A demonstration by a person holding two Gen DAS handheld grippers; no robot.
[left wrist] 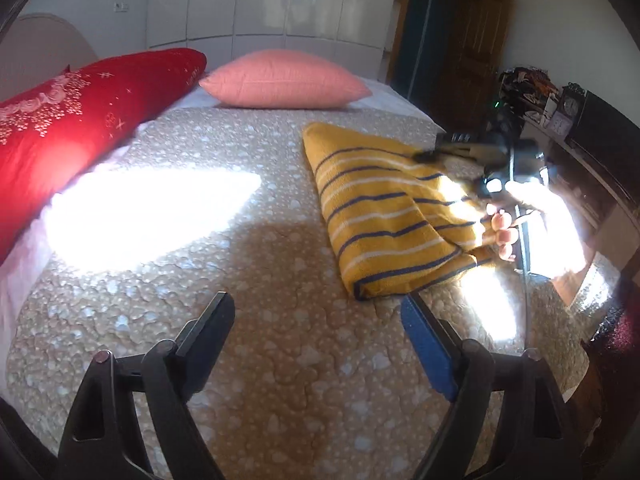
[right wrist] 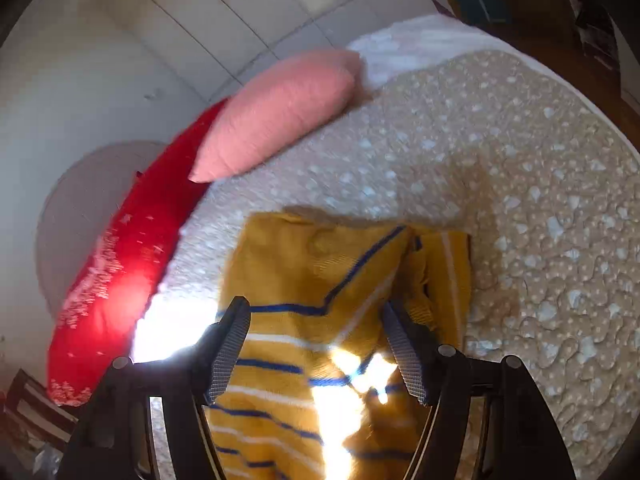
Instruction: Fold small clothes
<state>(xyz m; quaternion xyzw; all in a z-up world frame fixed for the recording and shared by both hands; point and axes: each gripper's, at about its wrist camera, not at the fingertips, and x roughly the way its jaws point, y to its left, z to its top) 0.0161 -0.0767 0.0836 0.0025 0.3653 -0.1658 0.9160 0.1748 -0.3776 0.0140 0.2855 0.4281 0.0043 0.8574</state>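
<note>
A yellow garment with navy and white stripes [left wrist: 380,208] lies folded on the beige patterned bedspread [left wrist: 248,272]. My left gripper [left wrist: 320,308] is open and empty, low over the bedspread, just in front of the garment's near corner. My right gripper [right wrist: 316,320] is open and hovers right over the garment [right wrist: 320,272], with nothing between its fingers. In the left wrist view the right gripper [left wrist: 436,152] reaches over the garment's far right side, held by a hand [left wrist: 516,220].
A red patterned pillow [left wrist: 80,120] lies along the left and a pink pillow [left wrist: 284,80] at the head of the bed. A cluttered dark shelf [left wrist: 560,120] and a wooden door [left wrist: 468,40] stand on the right. White wardrobes [left wrist: 260,0] stand behind.
</note>
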